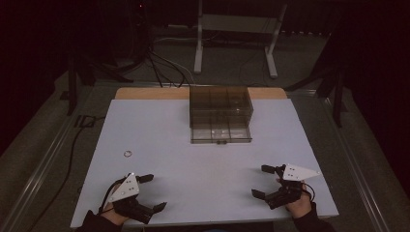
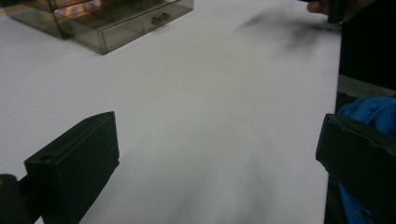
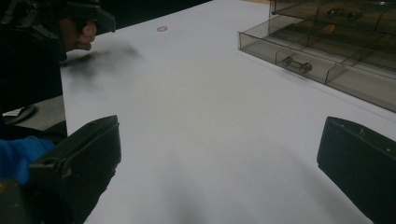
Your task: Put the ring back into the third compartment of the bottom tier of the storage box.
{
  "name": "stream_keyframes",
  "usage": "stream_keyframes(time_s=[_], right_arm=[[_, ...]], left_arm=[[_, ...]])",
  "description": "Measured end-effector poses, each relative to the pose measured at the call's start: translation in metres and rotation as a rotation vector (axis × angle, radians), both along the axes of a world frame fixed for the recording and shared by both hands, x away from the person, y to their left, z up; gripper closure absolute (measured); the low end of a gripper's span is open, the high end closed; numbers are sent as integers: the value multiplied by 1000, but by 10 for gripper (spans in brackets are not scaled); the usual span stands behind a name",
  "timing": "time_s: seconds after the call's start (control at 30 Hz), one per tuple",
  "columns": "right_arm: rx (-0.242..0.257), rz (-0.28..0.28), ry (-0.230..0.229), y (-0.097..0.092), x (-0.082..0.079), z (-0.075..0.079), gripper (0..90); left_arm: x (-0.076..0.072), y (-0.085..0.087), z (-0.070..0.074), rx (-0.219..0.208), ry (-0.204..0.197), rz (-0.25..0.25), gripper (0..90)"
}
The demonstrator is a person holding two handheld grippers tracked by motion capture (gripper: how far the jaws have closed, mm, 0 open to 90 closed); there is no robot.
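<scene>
Dark room, white table [image 1: 203, 159], smoky drawer box [image 1: 220, 113], small ring [image 1: 128, 153]

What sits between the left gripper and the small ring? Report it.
Nothing: in the high view, only bare white tabletop separates the left gripper from the ring.

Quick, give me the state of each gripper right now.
Left gripper: open, nothing between its jaws, low over the white table.
Right gripper: open, holding nothing, also near the table's front edge.
</scene>
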State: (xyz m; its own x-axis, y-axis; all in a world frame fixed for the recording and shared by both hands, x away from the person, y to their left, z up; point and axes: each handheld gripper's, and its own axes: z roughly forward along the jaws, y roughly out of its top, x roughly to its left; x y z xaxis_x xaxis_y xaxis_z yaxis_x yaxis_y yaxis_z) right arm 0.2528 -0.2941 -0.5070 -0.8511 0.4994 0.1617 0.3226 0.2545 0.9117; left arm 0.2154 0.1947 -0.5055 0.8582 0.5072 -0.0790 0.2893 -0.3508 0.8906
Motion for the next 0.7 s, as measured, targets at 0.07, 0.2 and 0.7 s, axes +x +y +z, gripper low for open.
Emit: stream_keyframes(time_s=[0.07,0.2,0.7], right_arm=[[7,-3,1,-1,0,1,0],[6,-5,2,-1,0,0,0],[6,-15,2,0,0,-1,0]], left_arm=[[0,-3,2,5,-6,-7,5],[0,-6,9,2,-16,-24,5],[9,-9,28,-2,-49,-35,5]])
